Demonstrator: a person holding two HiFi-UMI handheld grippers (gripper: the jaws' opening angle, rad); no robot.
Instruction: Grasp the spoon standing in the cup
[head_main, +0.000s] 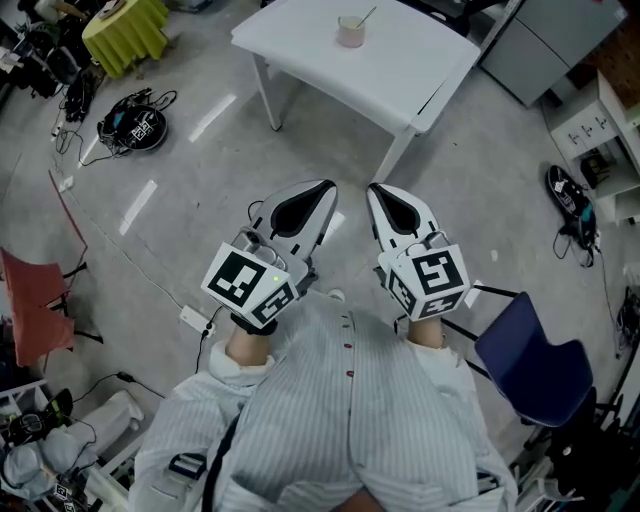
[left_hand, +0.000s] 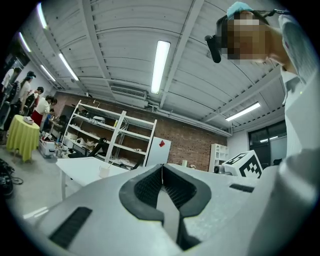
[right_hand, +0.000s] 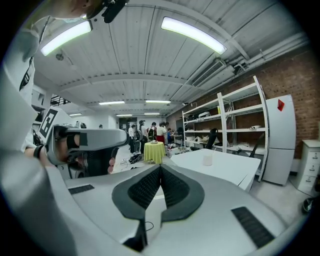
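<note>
A pale cup (head_main: 351, 31) with a spoon (head_main: 367, 15) leaning in it stands on a white table (head_main: 300, 45) far ahead at the top of the head view. The cup (left_hand: 104, 171) looks small in the left gripper view, and the cup (right_hand: 207, 159) also shows in the right gripper view. My left gripper (head_main: 326, 186) and right gripper (head_main: 374, 189) are held close to my chest, well short of the table, side by side. Both have their jaws pressed together with nothing between them.
A blue chair (head_main: 530, 362) stands at my right, a red chair (head_main: 35, 300) at the left edge. Cables and a round device (head_main: 133, 127) lie on the floor at the left. A yellow-draped table (head_main: 126, 30), shelving (left_hand: 110, 135) and several people stand further off.
</note>
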